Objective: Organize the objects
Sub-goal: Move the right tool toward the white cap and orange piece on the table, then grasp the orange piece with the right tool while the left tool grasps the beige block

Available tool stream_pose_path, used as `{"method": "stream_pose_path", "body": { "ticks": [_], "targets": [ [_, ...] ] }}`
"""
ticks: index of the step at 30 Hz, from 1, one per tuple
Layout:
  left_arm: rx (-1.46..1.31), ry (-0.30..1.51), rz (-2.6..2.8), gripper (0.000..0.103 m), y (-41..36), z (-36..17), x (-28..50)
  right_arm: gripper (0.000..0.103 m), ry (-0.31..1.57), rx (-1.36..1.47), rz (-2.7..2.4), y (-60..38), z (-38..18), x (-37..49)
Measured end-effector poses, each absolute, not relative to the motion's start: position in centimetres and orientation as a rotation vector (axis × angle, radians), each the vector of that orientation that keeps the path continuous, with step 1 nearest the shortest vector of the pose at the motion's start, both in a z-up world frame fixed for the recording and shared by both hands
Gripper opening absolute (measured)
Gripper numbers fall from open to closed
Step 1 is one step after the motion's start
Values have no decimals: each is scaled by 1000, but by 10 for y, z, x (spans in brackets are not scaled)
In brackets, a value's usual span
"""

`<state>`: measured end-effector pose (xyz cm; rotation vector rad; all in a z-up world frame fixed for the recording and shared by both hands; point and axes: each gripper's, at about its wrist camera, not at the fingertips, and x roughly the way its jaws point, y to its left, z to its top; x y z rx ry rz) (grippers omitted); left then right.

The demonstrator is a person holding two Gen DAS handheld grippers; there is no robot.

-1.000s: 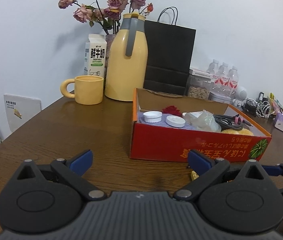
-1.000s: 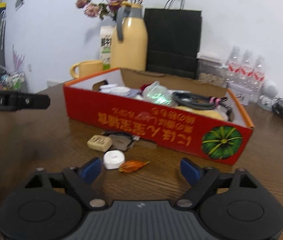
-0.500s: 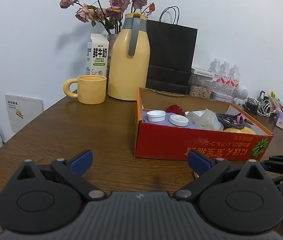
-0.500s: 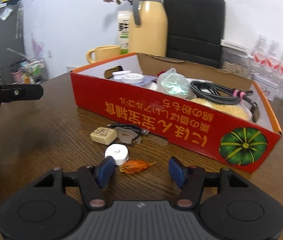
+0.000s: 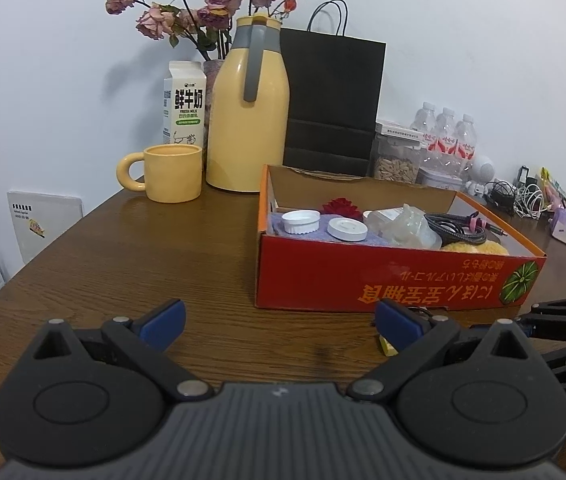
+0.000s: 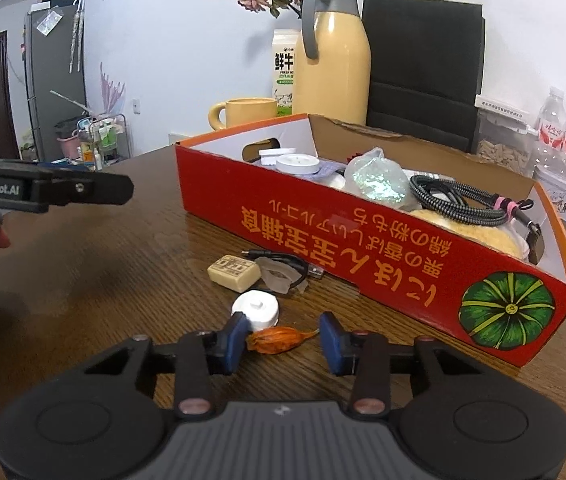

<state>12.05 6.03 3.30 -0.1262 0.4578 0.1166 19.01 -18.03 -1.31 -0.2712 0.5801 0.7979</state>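
The red cardboard box [image 6: 383,236] already holds caps and cable, while the half-open right gripper [image 6: 283,342] straddles an ungripped orange dried pod [image 6: 279,339], with a white round cap [image 6: 256,309], beige block [image 6: 234,273] and small black cable [image 6: 283,258] at its 12 o'clock on the wooden bench [image 6: 103,288]; the left gripper [image 5: 279,320] hangs wide and empty.

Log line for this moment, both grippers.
right gripper: open, jaws straddling orange dried pod on table | left gripper: open, empty | red box: behind pod

Right hand-held gripper [image 6: 283,342] low over worktop [image 6: 103,280], jaws part-open, straddling orange dried pod [image 6: 279,339]; left pad touching its end, right pad apart. White cap [image 6: 257,310] just behind pod, tan block [image 6: 234,273] beyond. Red box [image 6: 383,256] behind. Left hand-held gripper [image 6: 123,189] at left edge.
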Motion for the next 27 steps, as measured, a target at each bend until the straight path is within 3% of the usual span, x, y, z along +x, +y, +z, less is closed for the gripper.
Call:
{"method": "stream_pose_path", "body": {
  "ticks": [27],
  "targets": [
    [-103, 543, 65, 103, 29, 17, 152, 39, 367, -175, 505, -211, 1, 174]
  ]
}}
